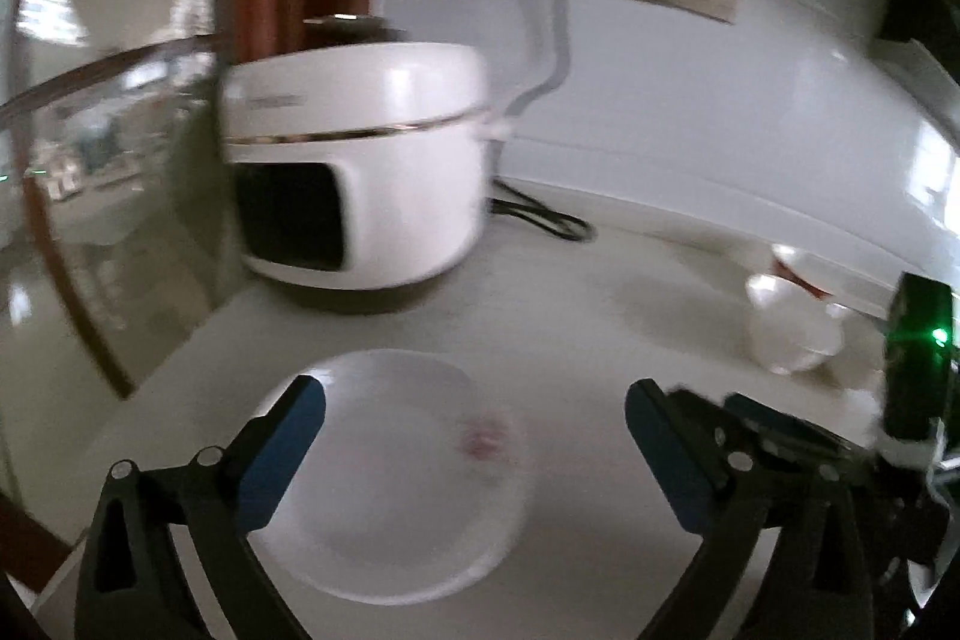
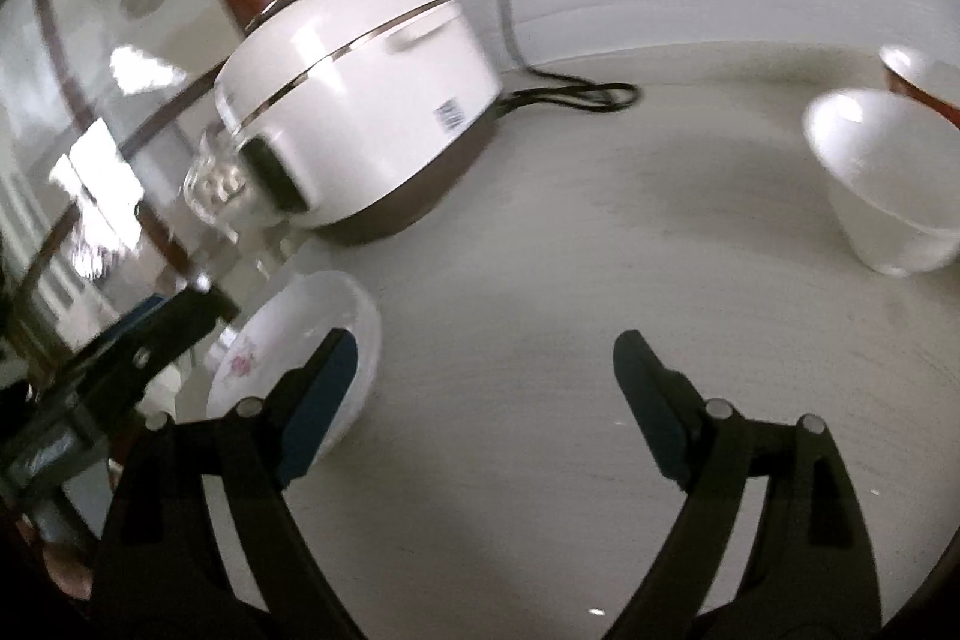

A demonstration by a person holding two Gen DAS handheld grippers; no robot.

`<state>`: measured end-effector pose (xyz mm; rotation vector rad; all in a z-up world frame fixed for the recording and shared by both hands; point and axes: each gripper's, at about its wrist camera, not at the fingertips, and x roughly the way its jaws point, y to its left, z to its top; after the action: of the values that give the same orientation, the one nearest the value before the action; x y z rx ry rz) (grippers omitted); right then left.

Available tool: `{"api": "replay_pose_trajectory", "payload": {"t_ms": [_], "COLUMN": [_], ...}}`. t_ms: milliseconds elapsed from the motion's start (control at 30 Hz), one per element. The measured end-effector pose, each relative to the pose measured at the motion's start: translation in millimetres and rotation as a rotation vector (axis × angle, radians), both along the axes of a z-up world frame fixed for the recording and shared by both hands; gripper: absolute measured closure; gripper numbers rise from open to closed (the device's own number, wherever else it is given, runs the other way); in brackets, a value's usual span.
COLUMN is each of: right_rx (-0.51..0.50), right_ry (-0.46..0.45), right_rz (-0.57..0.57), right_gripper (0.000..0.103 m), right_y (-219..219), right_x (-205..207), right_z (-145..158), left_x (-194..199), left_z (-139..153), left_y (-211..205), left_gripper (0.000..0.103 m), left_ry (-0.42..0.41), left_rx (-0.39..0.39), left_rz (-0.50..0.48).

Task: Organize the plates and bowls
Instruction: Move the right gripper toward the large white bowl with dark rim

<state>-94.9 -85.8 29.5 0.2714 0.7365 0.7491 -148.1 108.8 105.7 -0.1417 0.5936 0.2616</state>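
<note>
Fingers of the left gripper [image 1: 474, 403] and right gripper [image 2: 483, 355] stand wide, both empty. Plate [image 1: 390, 472] lies flat near the bench's left edge, before the cooker [image 1: 360, 160]; bowl [image 2: 882, 178] stands far right. Glazed ware: rigid, slippery, breakable. Grip at rims.

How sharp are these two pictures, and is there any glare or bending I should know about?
Left wrist view: motion blur smears the rice cooker and the plate; the wall bows with fisheye curve. Right wrist view: the cooker's edges streak, bright glare patches sit on the glass at left, and the white bowl is soft. Both views darken toward the round rim.
</note>
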Motion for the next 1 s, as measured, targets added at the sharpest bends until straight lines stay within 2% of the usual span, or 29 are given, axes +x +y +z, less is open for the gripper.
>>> {"api": "replay_pose_trajectory", "payload": {"t_ms": [100,167,300,367,433,600,733,900,967,1000], "right_rx": [0.064,0.127,0.188,0.200,0.260,0.289,0.294,0.283,0.296,0.311], "right_ry": [-0.007,-0.021,0.003,0.037,0.067,0.064,0.076,0.078,0.068,0.064], "right_rz": [-0.102,-0.163,-0.276,-0.319,-0.365,-0.441,-0.462,-0.495,-0.534,-0.562], "right_gripper": [0.014,0.014,0.014,0.014,0.014,0.014,0.014,0.014,0.014,0.014], "right_y": [-37.4,-67.2,-120.0,-137.9,-156.7,-173.8,-176.3,-172.1,-179.5,-184.0], "right_x": [-1.0,-3.4,-2.9,0.4,1.7,0.6,0.9,5.7,0.6,-2.3], "right_z": [3.7,7.0,3.1,-1.4,-5.2,-4.4,-6.8,-8.1,-10.1,-10.8], "left_x": [12.6,27.4,51.4,67.9,90.8,152.2,177.3,201.8,201.0,197.2], "left_z": [-3.1,-8.4,-14.2,-20.3,-26.7,-42.0,-46.8,-50.4,-49.7,-51.1], "left_y": [-15.2,-25.6,-52.4,-61.6,-67.6,-79.1,-86.6,-98.0,-98.4,-99.9], "left_gripper": [0.001,0.001,0.001,0.001,0.001,0.001,0.001,0.001,0.001,0.001], "left_ry": [0.034,0.083,0.123,0.153,0.183,0.199,0.178,0.144,0.119,0.098], "left_rx": [-0.088,-0.181,-0.210,-0.256,-0.323,-0.474,-0.481,-0.535,-0.529,-0.501], "left_rz": [-0.084,-0.158,-0.243,-0.257,-0.268,-0.265,-0.233,-0.223,-0.223,-0.210]}}
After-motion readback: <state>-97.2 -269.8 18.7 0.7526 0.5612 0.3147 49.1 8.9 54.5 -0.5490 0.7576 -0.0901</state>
